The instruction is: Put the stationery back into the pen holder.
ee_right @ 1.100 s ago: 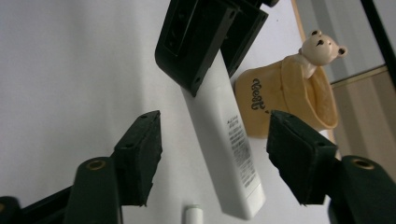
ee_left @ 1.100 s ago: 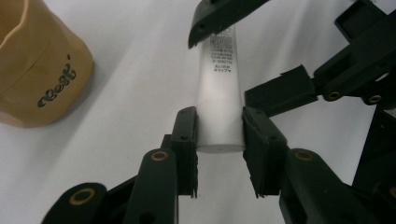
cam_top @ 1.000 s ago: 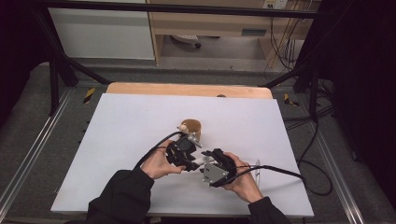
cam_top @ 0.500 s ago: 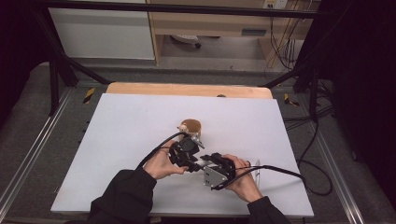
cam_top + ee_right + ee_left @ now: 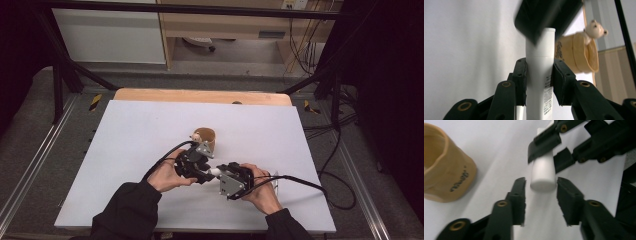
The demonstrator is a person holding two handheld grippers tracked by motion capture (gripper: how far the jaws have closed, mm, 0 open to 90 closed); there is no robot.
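My right gripper (image 5: 539, 63) is shut on a white tube (image 5: 540, 82) with small print on its label, and holds it just above the white table. In the high view the right gripper (image 5: 231, 181) is at the front centre, with the tube (image 5: 215, 171) pointing left. My left gripper (image 5: 541, 185) stands open, its jaws on either side of the tube's cap end (image 5: 543, 173) without touching it. In the high view the left gripper (image 5: 196, 162) meets the tube from the left. A tan cup (image 5: 205, 136) with a small bear figure (image 5: 595, 28) on its rim stands just behind.
The white table sheet (image 5: 125, 145) spreads wide on every side of the hands. A wooden strip (image 5: 200, 96) runs along its far edge. Black cables (image 5: 300, 181) trail from the grippers toward the right. Dark frame bars (image 5: 65, 70) and metal rails border the table.
Both hands stay at nearly the same spot. The left gripper has shifted slightly at the tube's cap end; the right gripper keeps its hold on the tube.
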